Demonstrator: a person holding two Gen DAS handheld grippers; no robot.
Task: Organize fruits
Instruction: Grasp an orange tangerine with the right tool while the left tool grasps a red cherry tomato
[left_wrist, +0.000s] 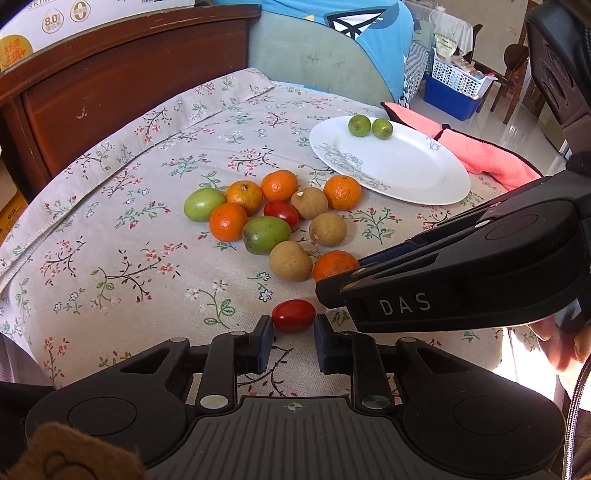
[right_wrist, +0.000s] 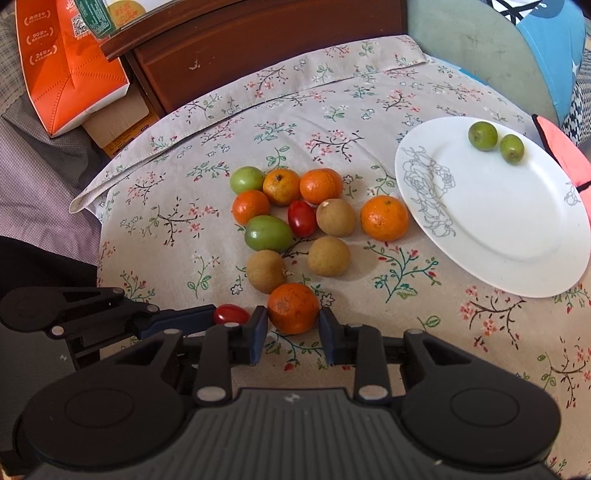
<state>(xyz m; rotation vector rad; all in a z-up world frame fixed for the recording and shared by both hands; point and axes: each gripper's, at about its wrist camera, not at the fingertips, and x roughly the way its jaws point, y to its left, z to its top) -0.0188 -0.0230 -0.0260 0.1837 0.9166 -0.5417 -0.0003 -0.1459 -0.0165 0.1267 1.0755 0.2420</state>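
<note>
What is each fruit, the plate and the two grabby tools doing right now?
Left tool: open around the near red tomato.
Right tool: open around the nearest orange.
Plate: flat, holding two small green fruits at its far rim.
Other fruit pile: loose on the cloth.

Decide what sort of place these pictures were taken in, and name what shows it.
Probably a home, perhaps a living or dining area: a flowered tablecloth, a white plate beside loose fruit, and wooden chairs on a tiled floor behind.
</note>
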